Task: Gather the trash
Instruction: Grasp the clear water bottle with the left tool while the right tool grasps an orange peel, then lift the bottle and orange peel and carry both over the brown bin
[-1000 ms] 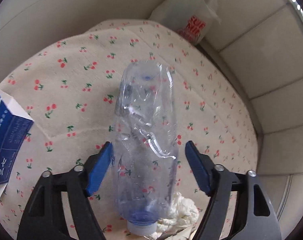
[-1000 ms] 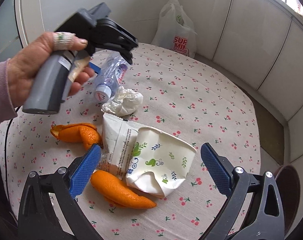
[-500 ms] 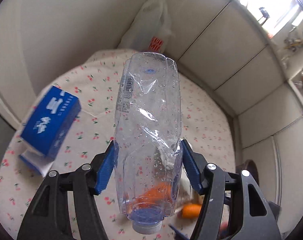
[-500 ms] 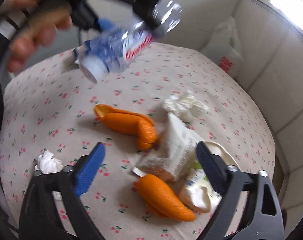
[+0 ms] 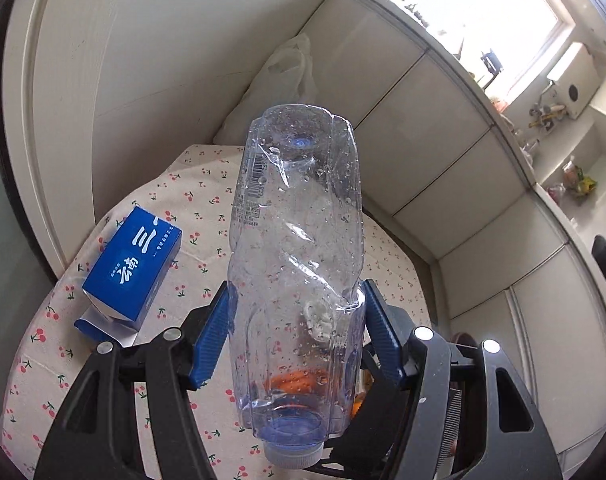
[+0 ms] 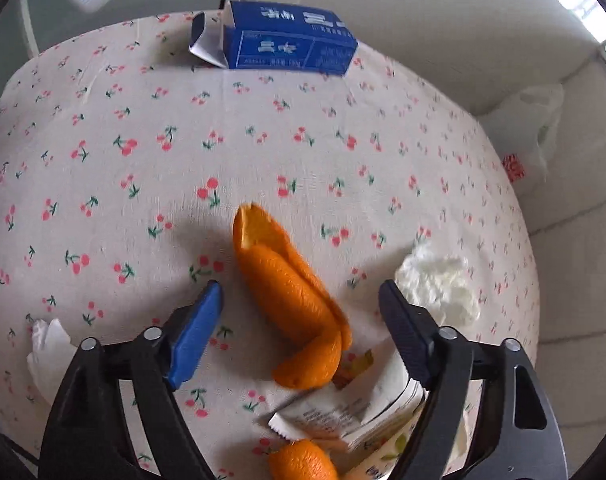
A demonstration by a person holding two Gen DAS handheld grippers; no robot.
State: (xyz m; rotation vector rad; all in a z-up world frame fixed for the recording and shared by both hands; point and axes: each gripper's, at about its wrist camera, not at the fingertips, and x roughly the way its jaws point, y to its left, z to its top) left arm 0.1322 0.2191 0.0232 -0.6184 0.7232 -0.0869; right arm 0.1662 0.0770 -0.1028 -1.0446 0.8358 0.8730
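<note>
My left gripper (image 5: 295, 320) is shut on a crushed clear plastic bottle (image 5: 299, 220), cap end toward the camera, held up in the air above the table. In the right wrist view my right gripper (image 6: 301, 300) points steeply down over the cherry-print tablecloth (image 6: 183, 140). A long curl of orange peel (image 6: 287, 288) lies between its blue fingers (image 6: 195, 332). The jaws are opening and the pads stand apart from the peel. A white printed wrapper (image 6: 359, 408) and a second piece of peel (image 6: 303, 460) lie just below it.
A blue carton (image 6: 291, 40) lies at the far edge of the table, seen too as the blue carton (image 5: 135, 268) on the left. Crumpled tissue (image 6: 435, 284) sits right of the peel, another tissue (image 6: 47, 344) at the left. A white plastic bag (image 6: 535, 128) stands beyond the table by the wall.
My left gripper closed on the bottle and lifted it off the table, tilting upward. My right gripper swung from the paper cup over to the orange peel and its jaws narrowed.
</note>
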